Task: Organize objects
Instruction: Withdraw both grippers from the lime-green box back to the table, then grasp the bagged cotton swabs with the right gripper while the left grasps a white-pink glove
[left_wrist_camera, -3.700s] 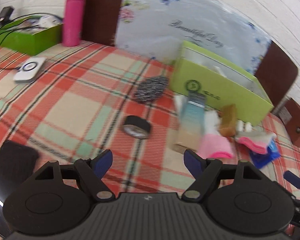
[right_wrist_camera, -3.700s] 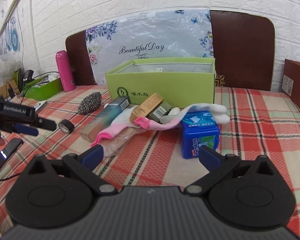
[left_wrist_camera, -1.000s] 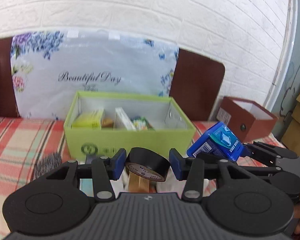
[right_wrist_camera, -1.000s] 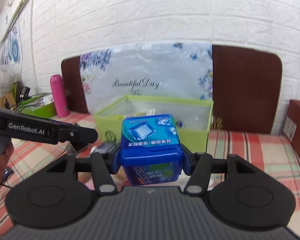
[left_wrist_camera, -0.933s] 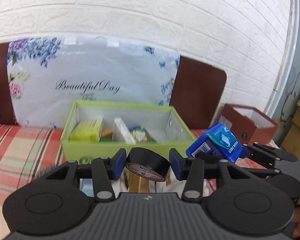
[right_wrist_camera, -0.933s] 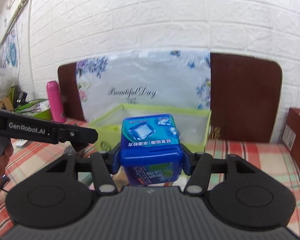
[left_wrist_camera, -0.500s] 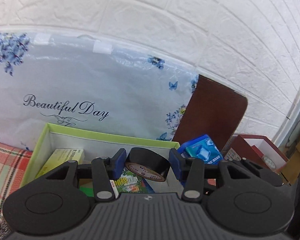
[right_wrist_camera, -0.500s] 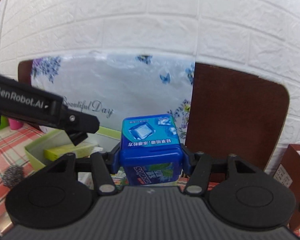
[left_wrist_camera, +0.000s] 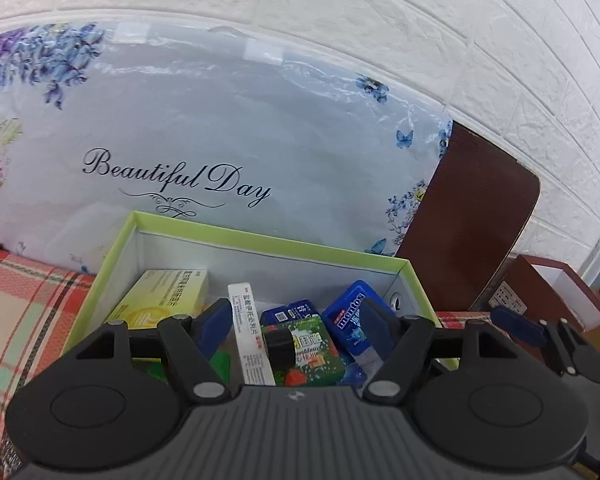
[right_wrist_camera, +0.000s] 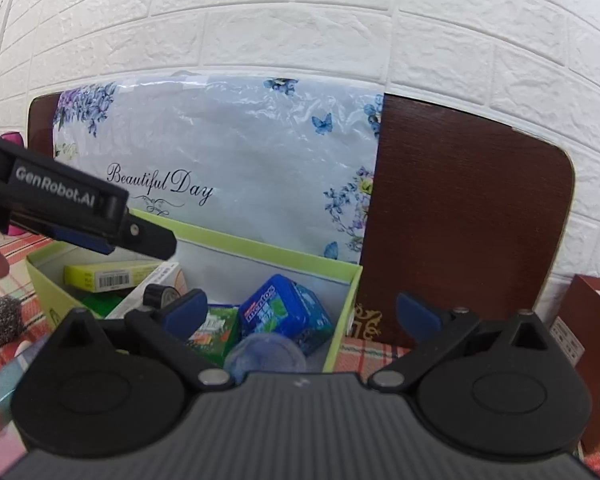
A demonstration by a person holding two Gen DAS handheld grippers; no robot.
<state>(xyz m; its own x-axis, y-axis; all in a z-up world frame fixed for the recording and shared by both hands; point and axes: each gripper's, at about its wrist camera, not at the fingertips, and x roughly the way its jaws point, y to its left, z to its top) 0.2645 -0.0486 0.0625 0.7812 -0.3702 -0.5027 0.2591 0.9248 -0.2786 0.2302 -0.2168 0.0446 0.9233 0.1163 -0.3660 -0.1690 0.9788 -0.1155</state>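
**Green box crowded, open only from above**

The green box (left_wrist_camera: pixel 404 268) is open on top, but a yellow carton (left_wrist_camera: pixel 168 296), white carton (left_wrist_camera: pixel 250 340), black tape roll (left_wrist_camera: pixel 280 346) and blue mint tub (left_wrist_camera: pixel 348 318) crowd its floor. Behind the box stands a floral board (left_wrist_camera: pixel 220 140); right of it, a brown box (right_wrist_camera: pixel 596 344).

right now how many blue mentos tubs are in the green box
1. The blue mentos tub lies tilted at the right end of the green box, beside a green packet. Another could sit hidden behind the gripper bodies.
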